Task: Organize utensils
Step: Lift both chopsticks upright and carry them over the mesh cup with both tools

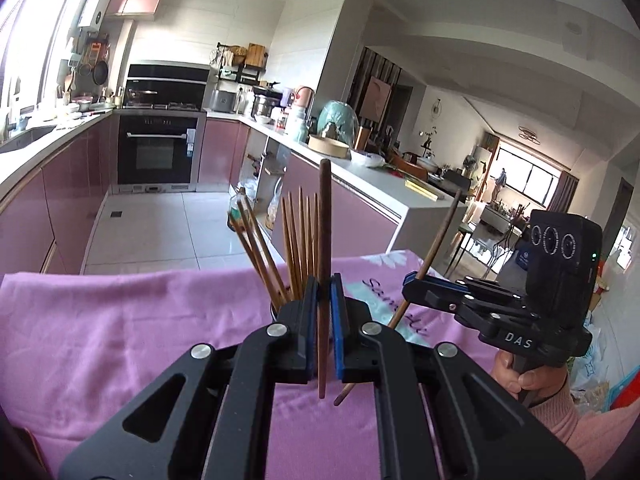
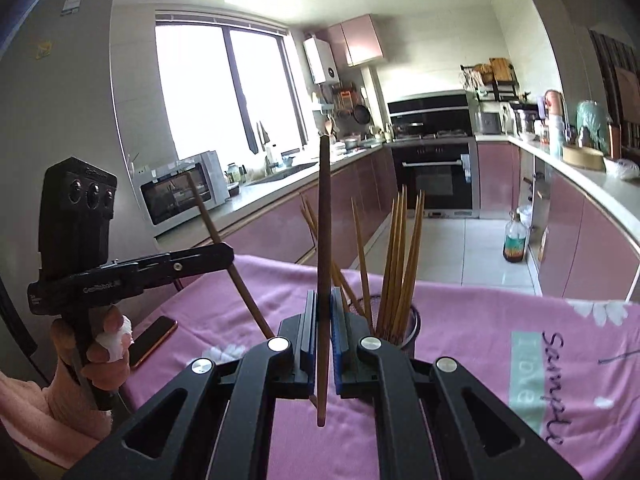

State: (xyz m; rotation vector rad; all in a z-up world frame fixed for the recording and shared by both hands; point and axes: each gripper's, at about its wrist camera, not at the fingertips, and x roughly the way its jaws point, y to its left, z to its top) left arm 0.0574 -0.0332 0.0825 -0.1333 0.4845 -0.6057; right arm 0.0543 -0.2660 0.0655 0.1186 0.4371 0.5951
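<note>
Dark brown wooden chopsticks are the business here: one [image 1: 323,280] stands nearly upright at the centre of the left wrist view, clenched between the blue-padded left tongs [image 1: 324,304], and a second [image 2: 323,280] stands the same way at the centre of the right wrist view, pinched by the right tongs [image 2: 324,312]. Each stick is gripped well below its middle, with a short tail hanging under the pads. Behind the tongs, low in the middle of both views, a dark mesh cup [image 2: 412,328] holds a loose fan of paler bamboo chopsticks [image 2: 396,268]. Such sticks look light, stiff and smooth, so I judge they could swivel or slip in a narrow pinch; a hold nearer the middle would steady them for lowering into the cup. The table is draped in a pink cloth with a teal printed panel [image 2: 480,352], soft and wrinkled, which may let the cup tip if nudged. An orange-edged phone [image 2: 154,340] lies at the left of the right wrist view. Beyond is a kitchen with pink cabinets [image 1: 68,184] and a black built-in oven [image 1: 158,152].
</note>
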